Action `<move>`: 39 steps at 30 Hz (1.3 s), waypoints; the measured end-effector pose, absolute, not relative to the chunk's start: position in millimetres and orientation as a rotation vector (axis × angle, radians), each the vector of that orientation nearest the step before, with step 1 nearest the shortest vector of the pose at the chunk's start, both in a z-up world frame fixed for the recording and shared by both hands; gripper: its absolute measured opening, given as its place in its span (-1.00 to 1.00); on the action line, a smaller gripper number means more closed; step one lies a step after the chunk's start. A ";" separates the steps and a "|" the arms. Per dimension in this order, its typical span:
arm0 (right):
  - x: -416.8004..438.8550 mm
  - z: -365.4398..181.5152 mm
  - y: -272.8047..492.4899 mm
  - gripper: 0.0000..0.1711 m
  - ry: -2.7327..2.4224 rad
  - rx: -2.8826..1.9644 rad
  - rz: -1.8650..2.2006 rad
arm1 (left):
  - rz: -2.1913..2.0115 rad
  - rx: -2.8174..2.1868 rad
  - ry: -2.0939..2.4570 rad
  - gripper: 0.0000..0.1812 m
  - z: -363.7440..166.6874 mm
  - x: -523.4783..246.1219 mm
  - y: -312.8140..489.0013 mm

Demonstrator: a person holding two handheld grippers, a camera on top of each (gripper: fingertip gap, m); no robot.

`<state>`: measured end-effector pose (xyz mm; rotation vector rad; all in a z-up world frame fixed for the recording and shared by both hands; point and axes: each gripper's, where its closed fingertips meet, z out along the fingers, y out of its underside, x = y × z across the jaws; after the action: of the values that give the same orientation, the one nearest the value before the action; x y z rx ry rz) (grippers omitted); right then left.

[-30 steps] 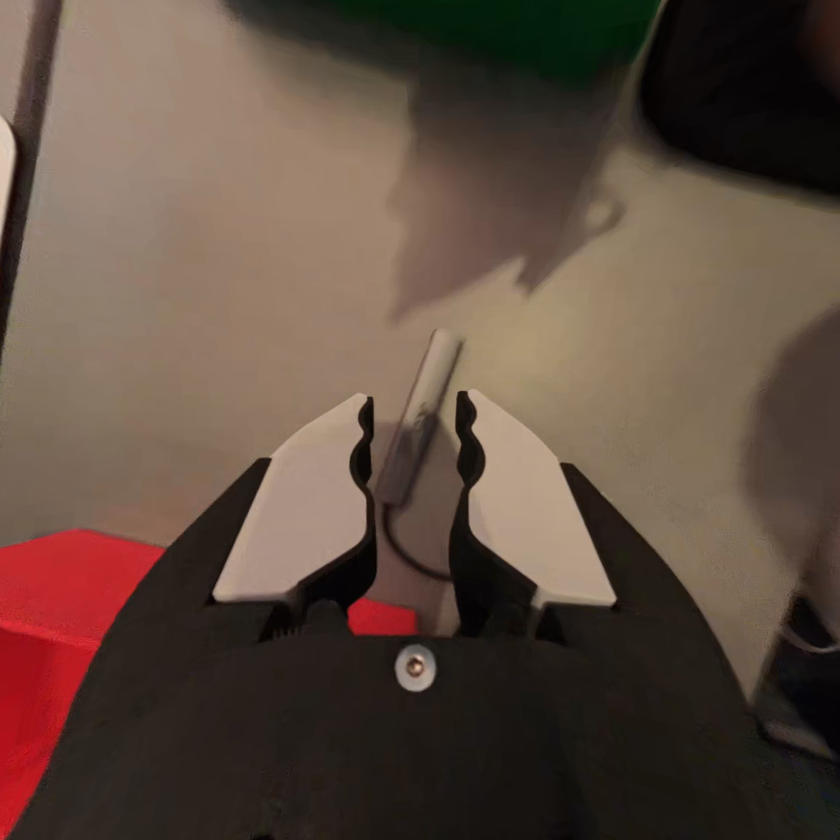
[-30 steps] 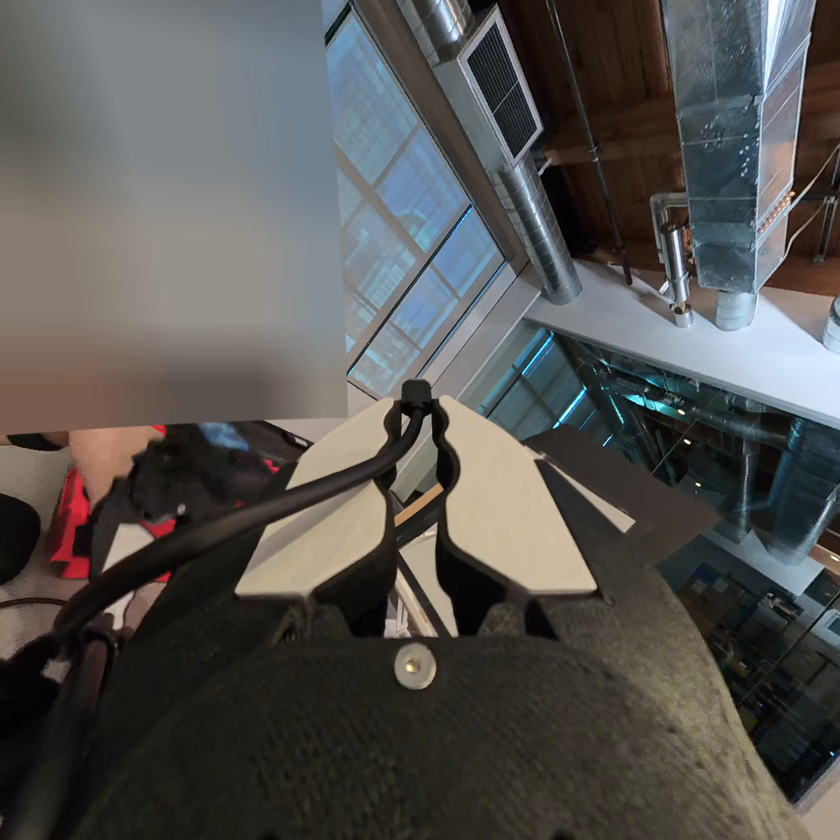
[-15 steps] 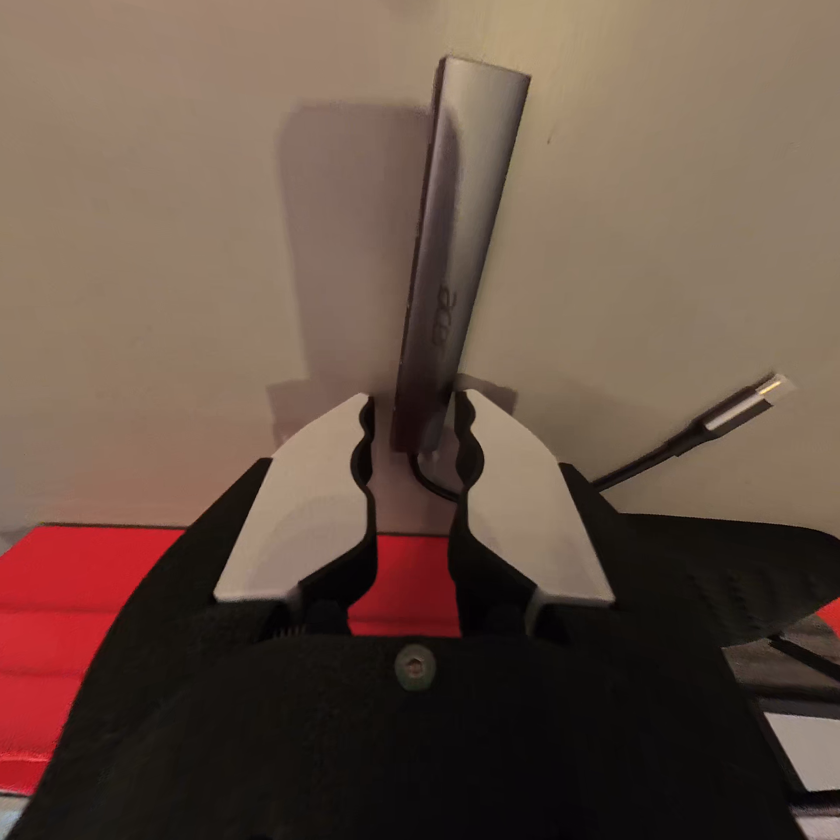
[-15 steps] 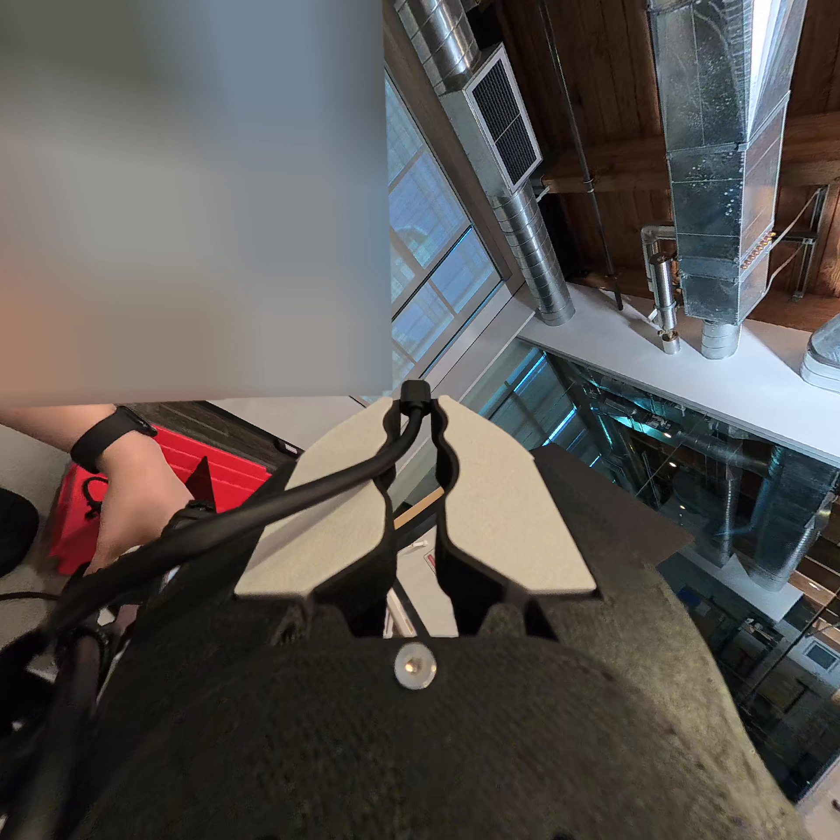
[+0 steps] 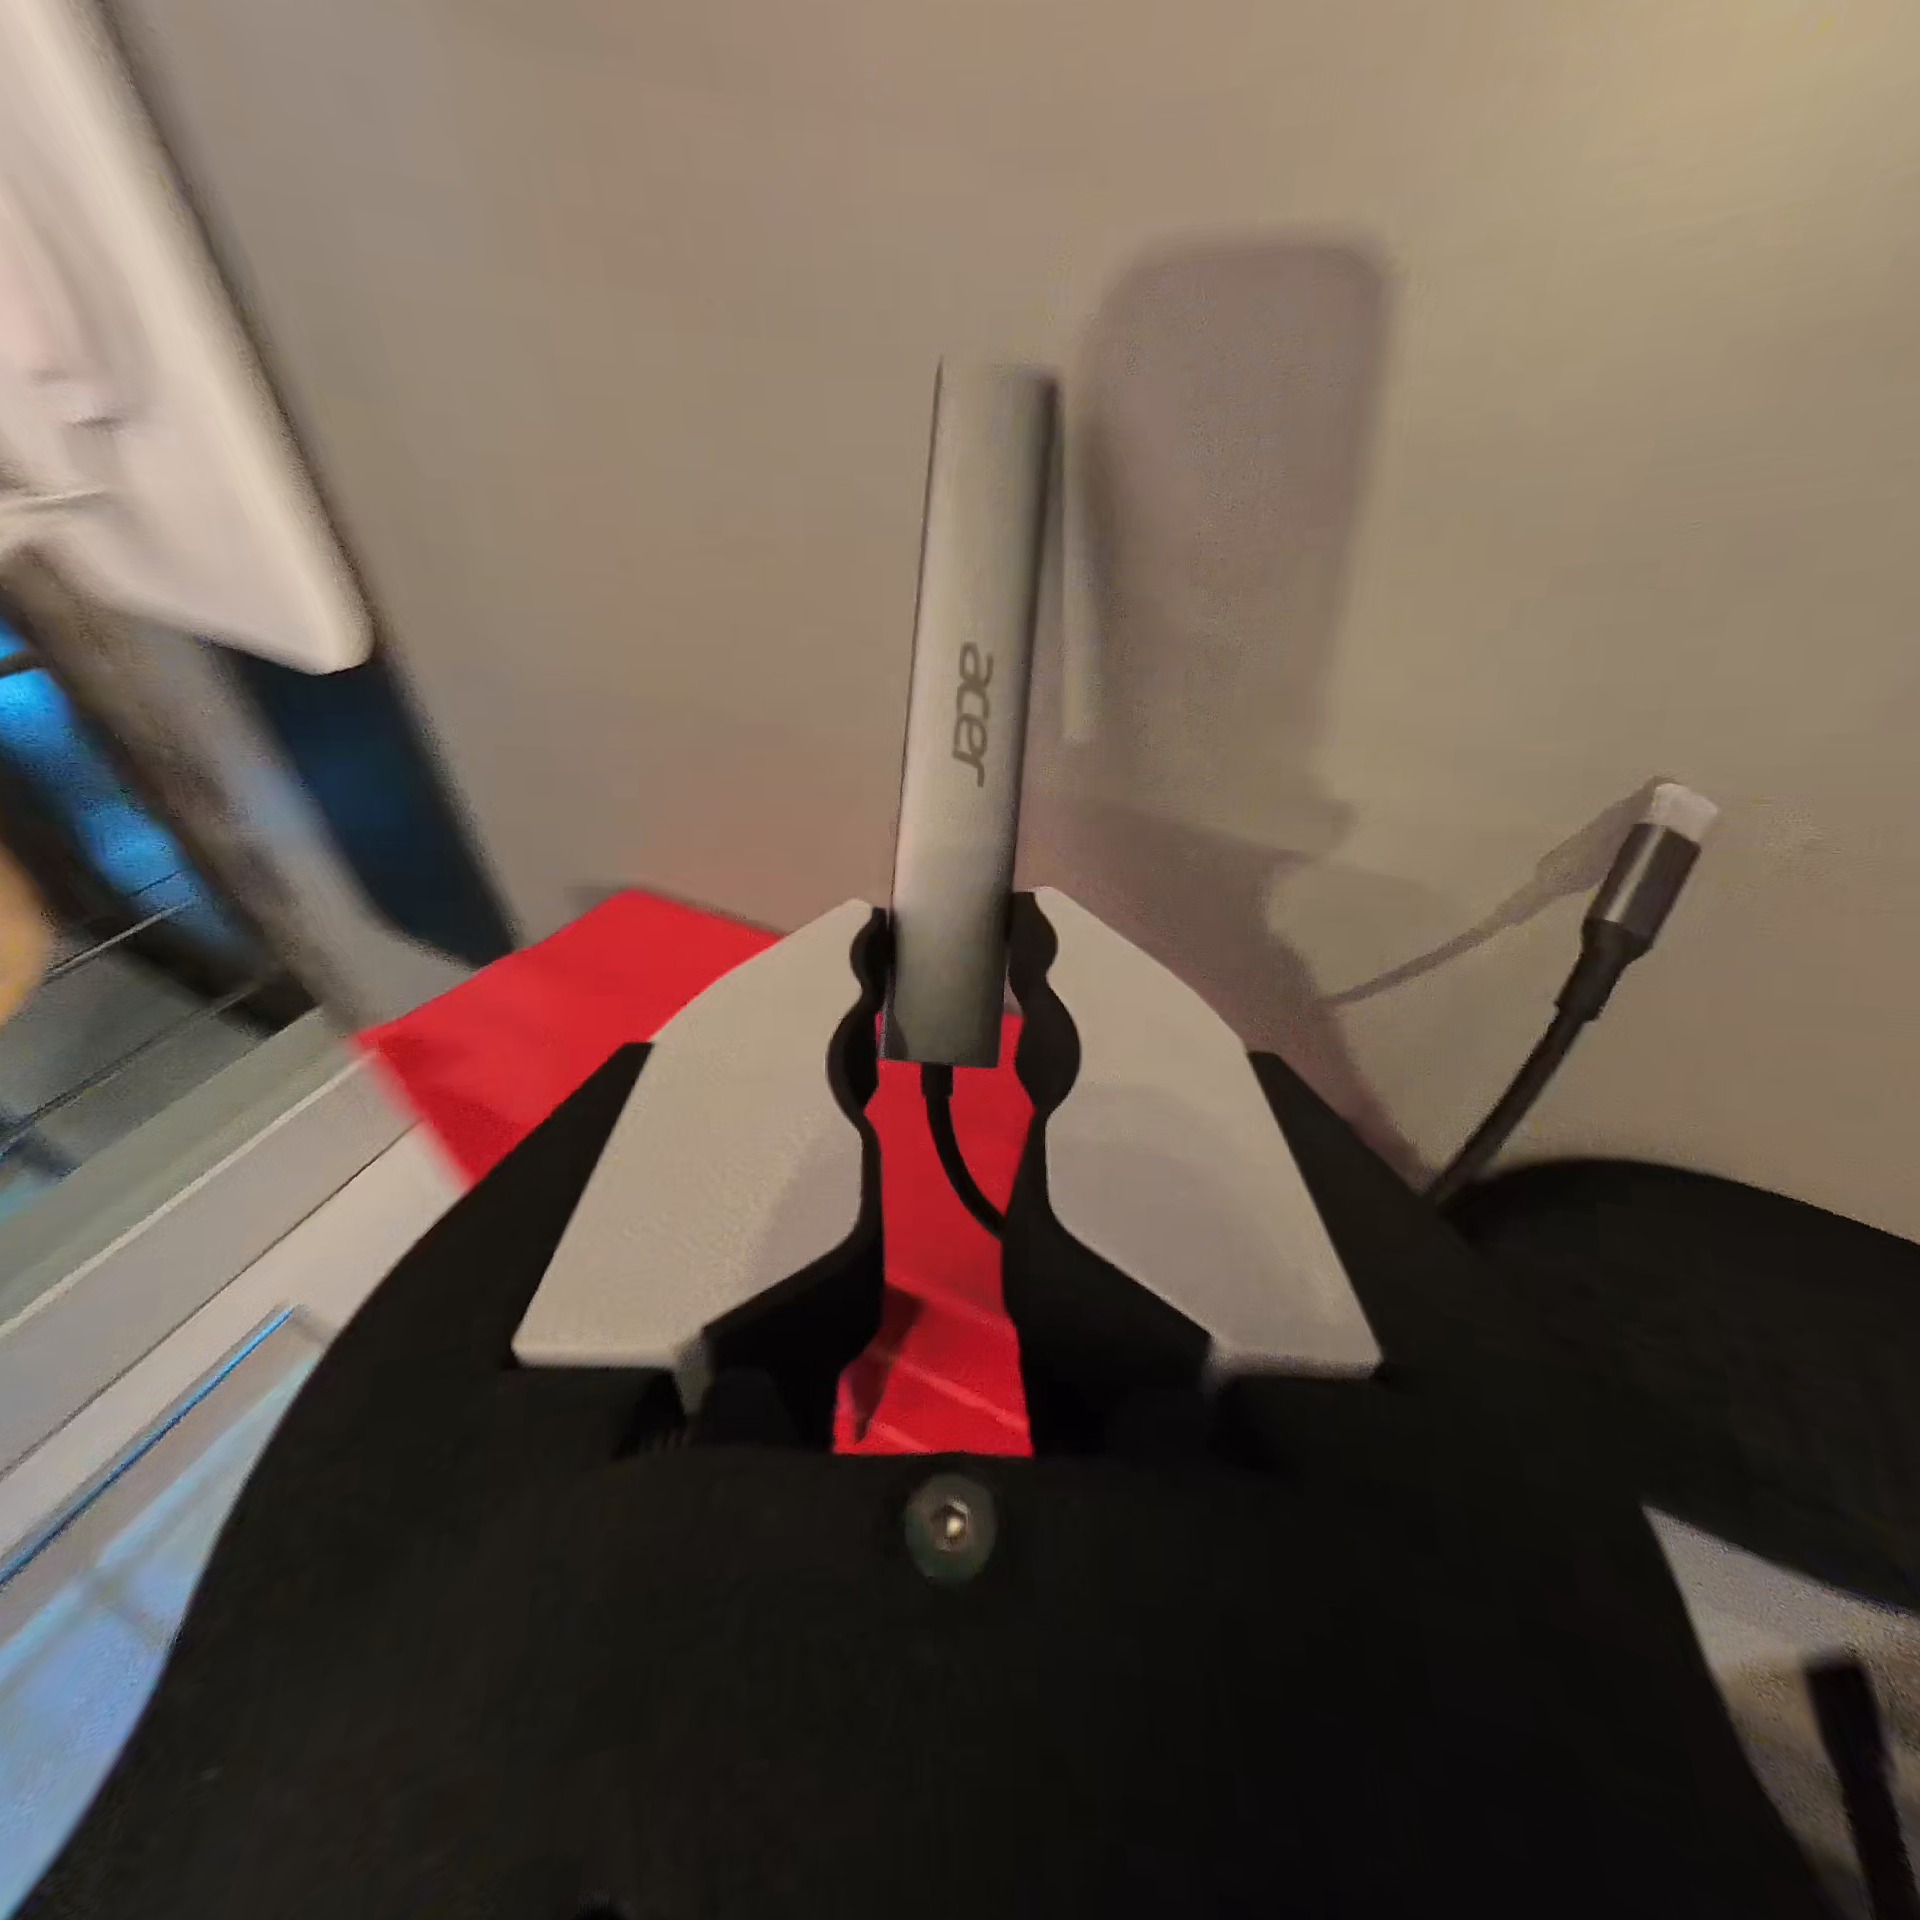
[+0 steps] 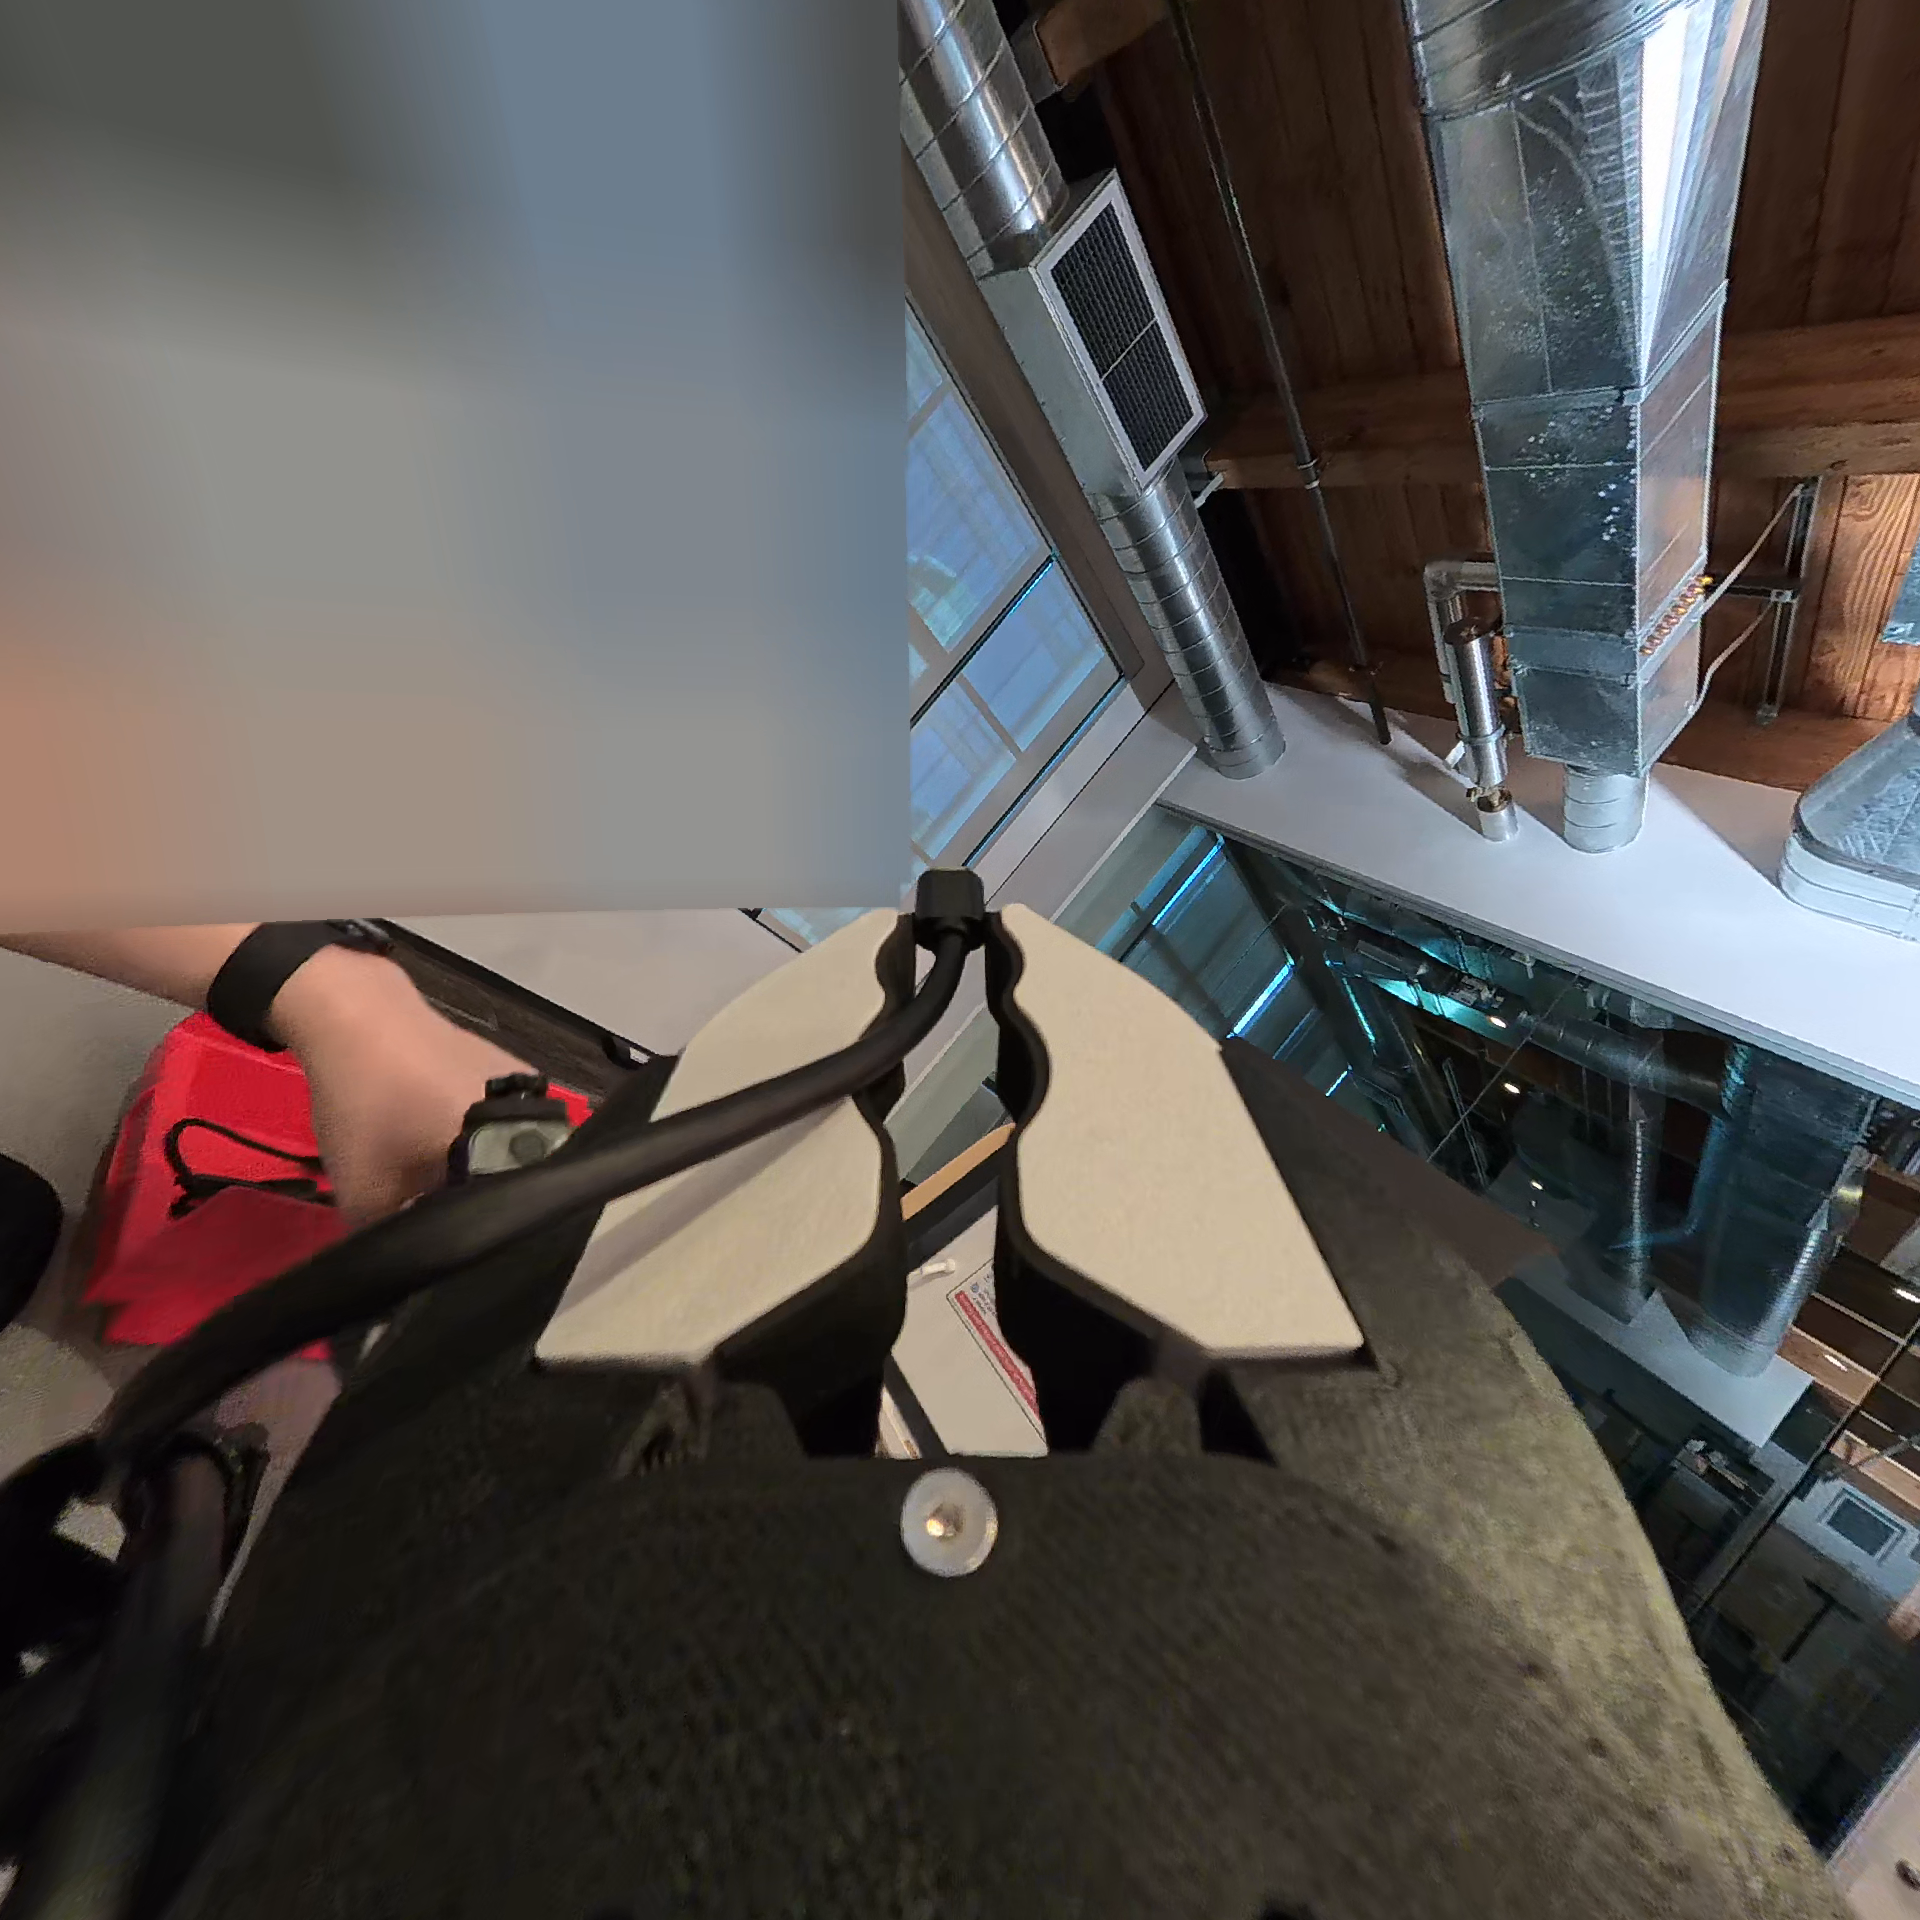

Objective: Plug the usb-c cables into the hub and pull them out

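Grey USB hub (image 5: 961,727) is clamped at its near end in the left gripper (image 5: 954,940), long axis pointing straight ahead; black USB-C cable (image 6: 727,1122) is pinched behind its plug in the right gripper (image 6: 951,925), aimed upward, away.

The grey hub (image 5: 961,727) bears a printed brand mark.

**What sits around my work**

A red bin (image 6: 197,1174) lies on the pale tabletop (image 5: 1455,468) at my left, with a thin black cord (image 6: 223,1169) looped on it. Above me run wooden ceiling boards (image 6: 1849,208), shiny metal ducts (image 6: 1579,416), a ribbed round pipe (image 6: 1174,582) and a louvred vent box (image 6: 1117,332). Tall window panes (image 6: 987,644) glow blue beside a white ledge (image 6: 1558,894).
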<state>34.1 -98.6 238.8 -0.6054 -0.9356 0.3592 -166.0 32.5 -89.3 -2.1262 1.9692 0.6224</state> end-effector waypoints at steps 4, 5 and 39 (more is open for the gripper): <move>36.1 239.5 -99.7 -0.85 -0.931 -0.601 0.348 | 0.881 -1.861 1.730 -0.76 -36.0 -161.3 80.6; 36.3 239.7 -100.0 -0.85 -0.930 -0.600 0.345 | 0.911 -1.818 1.723 -0.76 -32.9 -159.7 84.0; 10.0 205.2 -47.5 -0.85 -1.017 -0.843 0.340 | 1.452 -0.692 1.539 -0.76 -9.9 -113.8 36.7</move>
<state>10.0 -47.5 205.2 -0.8427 -1.0173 0.3396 -113.8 36.7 -9.9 -0.6916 1.5394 1.4523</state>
